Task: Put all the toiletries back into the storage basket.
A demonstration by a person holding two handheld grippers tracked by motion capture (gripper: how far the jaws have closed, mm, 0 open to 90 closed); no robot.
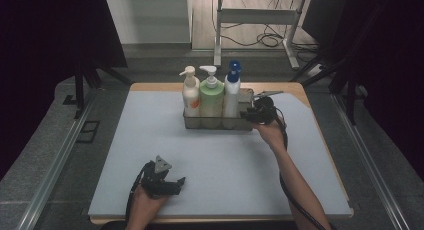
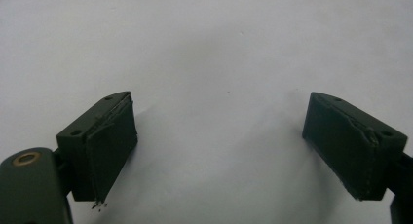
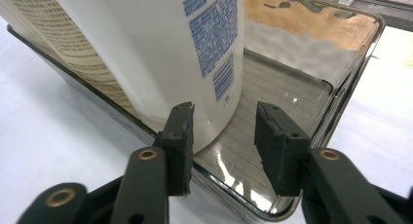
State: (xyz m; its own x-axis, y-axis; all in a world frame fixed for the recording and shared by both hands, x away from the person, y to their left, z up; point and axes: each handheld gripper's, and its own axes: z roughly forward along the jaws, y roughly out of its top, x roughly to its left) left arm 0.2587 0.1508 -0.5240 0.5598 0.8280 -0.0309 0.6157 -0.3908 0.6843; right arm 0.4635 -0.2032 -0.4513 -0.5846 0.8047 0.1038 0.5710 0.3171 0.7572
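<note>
A clear tray (image 1: 215, 124) at the back middle of the mat holds three pump bottles in a row: a cream one (image 1: 190, 95), a green one (image 1: 211, 97) and a white one with a blue cap (image 1: 231, 92). My right gripper (image 1: 251, 114) is at the tray's right end. In the right gripper view its jaws (image 3: 224, 136) stand apart over the tray's near rim (image 3: 363, 63), with the white bottle (image 3: 146, 48) just beyond the left jaw and nothing pressed between the pads. My left gripper (image 1: 176, 182) rests near the front edge, its jaws (image 2: 219, 141) open wide over bare mat.
The pale blue mat (image 1: 150, 155) covers a wooden table. The right end of the tray floor (image 3: 287, 87) is bare. Dark curtains and metal rails flank the table, and a desk frame with cables (image 1: 260, 35) stands behind it.
</note>
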